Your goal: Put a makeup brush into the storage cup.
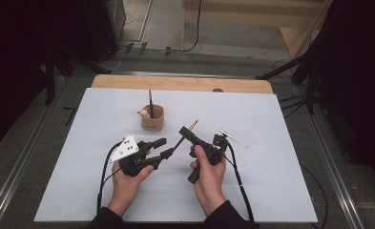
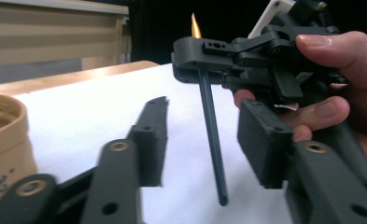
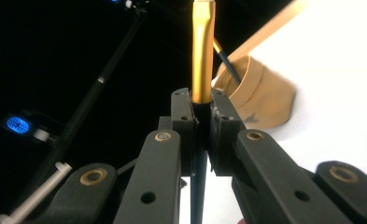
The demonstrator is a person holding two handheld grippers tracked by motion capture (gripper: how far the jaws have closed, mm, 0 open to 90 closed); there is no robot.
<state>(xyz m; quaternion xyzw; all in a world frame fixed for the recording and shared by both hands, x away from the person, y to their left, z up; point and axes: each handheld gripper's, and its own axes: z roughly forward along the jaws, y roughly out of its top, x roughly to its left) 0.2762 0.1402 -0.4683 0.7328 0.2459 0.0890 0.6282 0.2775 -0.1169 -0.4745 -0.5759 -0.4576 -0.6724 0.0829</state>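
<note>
brush (image 3: 202, 51): glossy gold metal ferrule; dark matt handle
cup (image 1: 152, 119): tan, matt, paper-like wall
table (image 1: 271, 157): white matt sheet; bare wood edge
right gripper (image 3: 202, 135): black matt plastic; brass-coloured pins
left gripper (image 2: 209, 140): black matt plastic, rough-grained

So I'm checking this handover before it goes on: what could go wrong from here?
1. The right gripper pinches the brush near its gold ferrule, with the long handle hanging free; it might swing or slip in the grip.
2. The left gripper is open with the handle between its fingers; a careless move could knock the brush.
3. The cup already holds another brush, so dropping this one in might tip it.
</note>
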